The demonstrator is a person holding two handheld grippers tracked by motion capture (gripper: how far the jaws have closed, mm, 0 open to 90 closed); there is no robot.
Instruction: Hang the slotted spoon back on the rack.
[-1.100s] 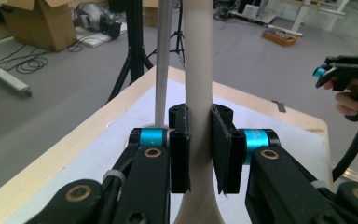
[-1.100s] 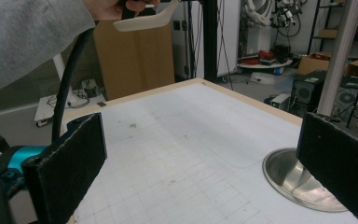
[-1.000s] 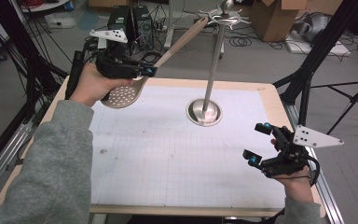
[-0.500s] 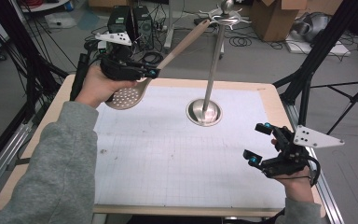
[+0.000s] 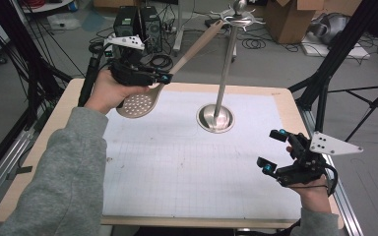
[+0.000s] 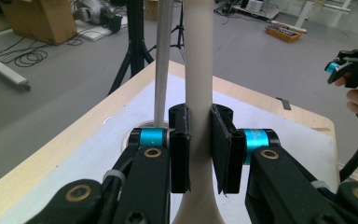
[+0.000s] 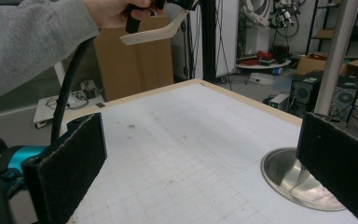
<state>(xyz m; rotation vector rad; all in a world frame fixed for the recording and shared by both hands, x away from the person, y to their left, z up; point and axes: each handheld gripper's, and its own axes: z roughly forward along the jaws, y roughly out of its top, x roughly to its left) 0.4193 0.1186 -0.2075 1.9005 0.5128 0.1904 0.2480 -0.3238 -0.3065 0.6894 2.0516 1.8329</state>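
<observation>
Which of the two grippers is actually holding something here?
The left gripper: its jaws are clamped on the slotted spoon's handle, lifted beside the metal stand. The right gripper is open and holds nothing.

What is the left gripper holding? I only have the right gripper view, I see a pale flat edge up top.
Observer: A slotted spoon; the left gripper is shut on its handle.
Operator: Handle tip near the stand?
Observer: Yes, the high view shows it up by the hooks atop the stand; hooked on or not, I cannot tell.
Operator: Right gripper?
Observer: The right gripper is open, holding nothing, over the mat near the table's right edge.
</observation>
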